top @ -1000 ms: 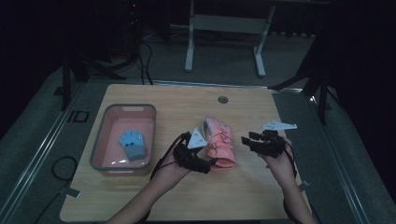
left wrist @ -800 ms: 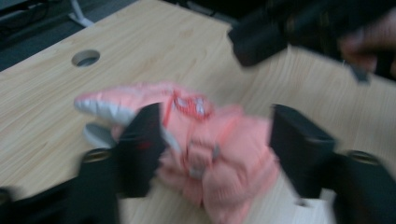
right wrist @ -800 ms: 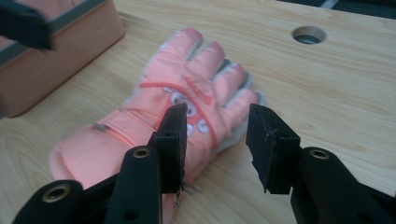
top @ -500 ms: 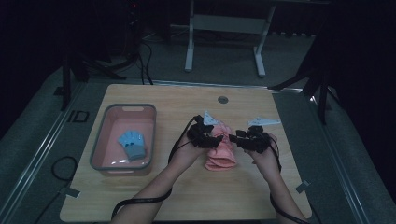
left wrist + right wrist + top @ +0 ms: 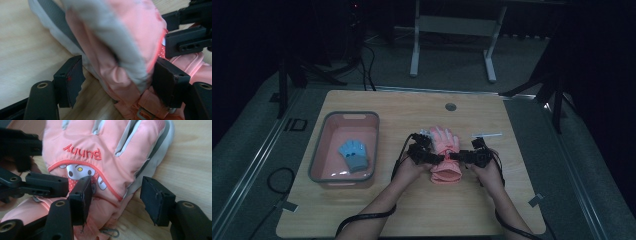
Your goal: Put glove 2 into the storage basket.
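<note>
High view: a padded pink ski glove [image 5: 445, 152] lies right of centre on the wooden table [image 5: 377, 205]. Left gripper [image 5: 428, 156] and right gripper [image 5: 462, 157] straddle its opposite edges, jaws just opening, pads apart from fabric, seemingly to pinch it up.

Your wooden table [image 5: 377, 210]: pink glove [image 5: 445, 150] flat near centre; pink basin [image 5: 318, 159] well left of glove; round grommet [image 5: 450, 107] beyond glove, near far edge.
</note>
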A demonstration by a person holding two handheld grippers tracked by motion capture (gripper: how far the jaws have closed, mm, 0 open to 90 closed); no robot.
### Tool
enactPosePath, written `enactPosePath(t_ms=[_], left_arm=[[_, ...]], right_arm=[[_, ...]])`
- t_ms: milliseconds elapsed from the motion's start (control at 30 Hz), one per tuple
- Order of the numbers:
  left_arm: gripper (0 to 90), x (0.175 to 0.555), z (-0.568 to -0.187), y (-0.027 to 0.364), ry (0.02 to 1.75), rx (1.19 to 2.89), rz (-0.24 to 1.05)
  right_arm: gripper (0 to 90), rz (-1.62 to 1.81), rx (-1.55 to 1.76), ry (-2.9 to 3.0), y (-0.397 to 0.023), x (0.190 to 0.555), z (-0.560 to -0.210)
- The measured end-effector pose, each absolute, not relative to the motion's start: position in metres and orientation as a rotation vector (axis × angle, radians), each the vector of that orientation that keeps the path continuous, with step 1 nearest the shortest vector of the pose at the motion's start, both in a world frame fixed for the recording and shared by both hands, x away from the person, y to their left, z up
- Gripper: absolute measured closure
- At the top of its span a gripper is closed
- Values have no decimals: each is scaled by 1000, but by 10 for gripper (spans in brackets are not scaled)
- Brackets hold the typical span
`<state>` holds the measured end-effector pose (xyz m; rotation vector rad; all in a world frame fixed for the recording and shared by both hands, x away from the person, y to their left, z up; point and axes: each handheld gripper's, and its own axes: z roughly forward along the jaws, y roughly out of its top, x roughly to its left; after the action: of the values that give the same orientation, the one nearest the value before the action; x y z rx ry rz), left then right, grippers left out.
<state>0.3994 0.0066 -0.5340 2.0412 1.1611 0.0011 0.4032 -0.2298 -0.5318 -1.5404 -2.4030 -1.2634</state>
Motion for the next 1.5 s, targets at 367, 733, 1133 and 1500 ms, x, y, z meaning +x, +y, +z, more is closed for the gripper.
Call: enactPosePath(t_ms=[367, 733, 1133, 1500], left_arm=[[607, 405, -545, 12, 1131, 1947, -136], [668, 398, -514, 18, 1083, 1975, -123], [668, 386, -459, 46, 1039, 1988, -55], [668, 382, -425, 79, 1024, 1989, -28]], right_arm=[[710, -1271, -1510, -2330, -226, 409, -540], [760, -1320, -1516, -2390, -218, 395, -513], [758, -1401, -1466, -2462, -191, 381, -461], [758, -1466, -1386, -2491, -162, 380, -428]])
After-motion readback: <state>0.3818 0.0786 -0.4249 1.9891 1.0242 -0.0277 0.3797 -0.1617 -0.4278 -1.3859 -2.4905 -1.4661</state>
